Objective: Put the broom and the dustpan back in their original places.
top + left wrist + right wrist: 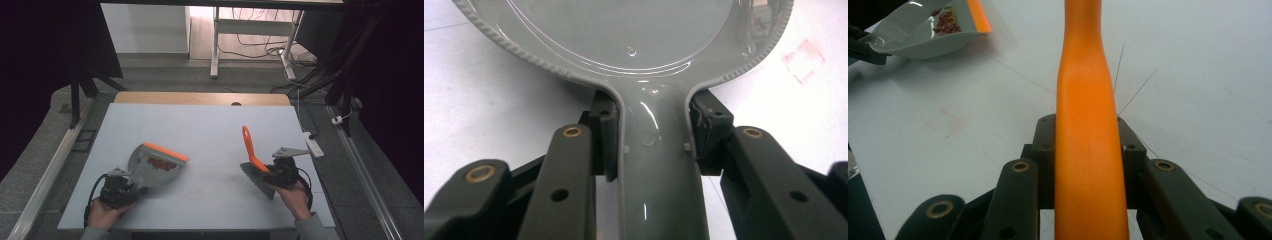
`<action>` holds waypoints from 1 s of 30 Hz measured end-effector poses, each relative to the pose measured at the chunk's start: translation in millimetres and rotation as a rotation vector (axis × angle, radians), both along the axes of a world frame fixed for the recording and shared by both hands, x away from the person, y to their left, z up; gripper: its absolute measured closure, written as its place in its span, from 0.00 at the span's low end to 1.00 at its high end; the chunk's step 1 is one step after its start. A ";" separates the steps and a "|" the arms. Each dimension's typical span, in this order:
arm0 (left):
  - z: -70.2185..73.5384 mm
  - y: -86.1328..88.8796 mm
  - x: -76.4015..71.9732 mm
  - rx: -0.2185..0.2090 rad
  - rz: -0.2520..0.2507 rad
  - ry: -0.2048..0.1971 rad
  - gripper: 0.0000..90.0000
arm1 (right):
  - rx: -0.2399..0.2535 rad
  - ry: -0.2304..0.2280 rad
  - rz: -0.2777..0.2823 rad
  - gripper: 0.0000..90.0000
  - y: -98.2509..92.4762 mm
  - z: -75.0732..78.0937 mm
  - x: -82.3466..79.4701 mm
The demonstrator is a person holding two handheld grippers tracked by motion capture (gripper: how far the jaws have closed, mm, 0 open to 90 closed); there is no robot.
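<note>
A grey dustpan with an orange lip rests tilted on the white table at the front left, with several small red bits lying in it. My left gripper is shut on its handle, both pads pressed on the sides. At the front right, my right gripper is shut on an orange-handled brush; its handle points up and away, its grey bristles lie toward the table front. From the right gripper view, the orange handle runs between the jaws, and the dustpan lies at the upper left.
A faint reddish smudge marks the table between the two tools. A white power strip lies at the table's right edge. A wooden strip borders the far edge; desk legs and cables stand beyond.
</note>
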State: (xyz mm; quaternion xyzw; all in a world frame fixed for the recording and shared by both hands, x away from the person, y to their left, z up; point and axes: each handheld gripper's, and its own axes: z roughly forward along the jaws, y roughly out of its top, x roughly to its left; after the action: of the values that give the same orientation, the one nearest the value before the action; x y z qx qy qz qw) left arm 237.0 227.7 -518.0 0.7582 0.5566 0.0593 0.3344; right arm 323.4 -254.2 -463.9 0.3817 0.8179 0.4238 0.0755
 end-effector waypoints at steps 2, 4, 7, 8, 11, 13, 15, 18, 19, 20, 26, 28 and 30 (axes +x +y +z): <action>0.0 0.4 -0.1 0.002 0.029 -0.005 0.68 | 0.002 0.006 -0.010 0.79 -2.1 -0.9 -0.2; -0.1 0.4 -0.1 0.004 0.055 -0.007 0.68 | 0.005 0.010 -0.011 0.79 -3.2 -1.9 -0.8; -0.6 0.9 0.3 0.006 0.089 -0.008 0.68 | 0.007 0.018 -0.018 0.79 -4.2 -3.2 -1.9; -0.8 0.7 0.3 0.009 0.103 -0.010 0.68 | 0.007 0.019 -0.022 0.79 -4.4 -3.6 -2.4; -2.2 1.0 1.3 0.007 0.134 -0.014 0.68 | 0.010 0.030 -0.028 0.79 -3.3 -6.1 -5.0; -3.4 1.6 2.2 0.007 0.152 -0.011 0.68 | 0.008 0.042 -0.027 0.79 -1.8 -8.7 -6.4; -4.3 2.6 2.7 0.007 0.168 -0.009 0.68 | 0.004 0.052 -0.028 0.79 -1.3 -11.0 -6.9; -5.2 4.2 3.2 0.011 0.192 -0.010 0.68 | -0.004 0.061 -0.042 0.79 -2.0 -14.8 -6.4; -5.7 4.6 3.4 0.010 0.199 -0.011 0.68 | -0.009 0.067 -0.047 0.79 -2.4 -16.5 -5.8; -6.2 5.2 3.9 0.010 0.204 -0.007 0.68 | -0.017 0.069 -0.058 0.79 -3.3 -18.2 -4.7; -9.7 7.6 6.0 0.009 0.227 0.006 0.68 | -0.053 0.090 -0.097 0.79 -9.2 -28.3 2.1; -10.0 7.6 6.4 0.009 0.230 0.006 0.68 | -0.050 0.094 -0.106 0.79 -11.7 -28.9 3.8; -10.5 7.6 7.1 0.010 0.229 0.007 0.68 | -0.052 0.093 -0.111 0.79 -13.2 -29.8 5.3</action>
State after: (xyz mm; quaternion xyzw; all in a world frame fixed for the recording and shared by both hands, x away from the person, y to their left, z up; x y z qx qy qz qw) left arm 244.0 235.3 -528.5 0.6916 0.6403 0.0970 0.3198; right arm 328.7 -267.4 -493.6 0.4438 0.8087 0.3795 0.0707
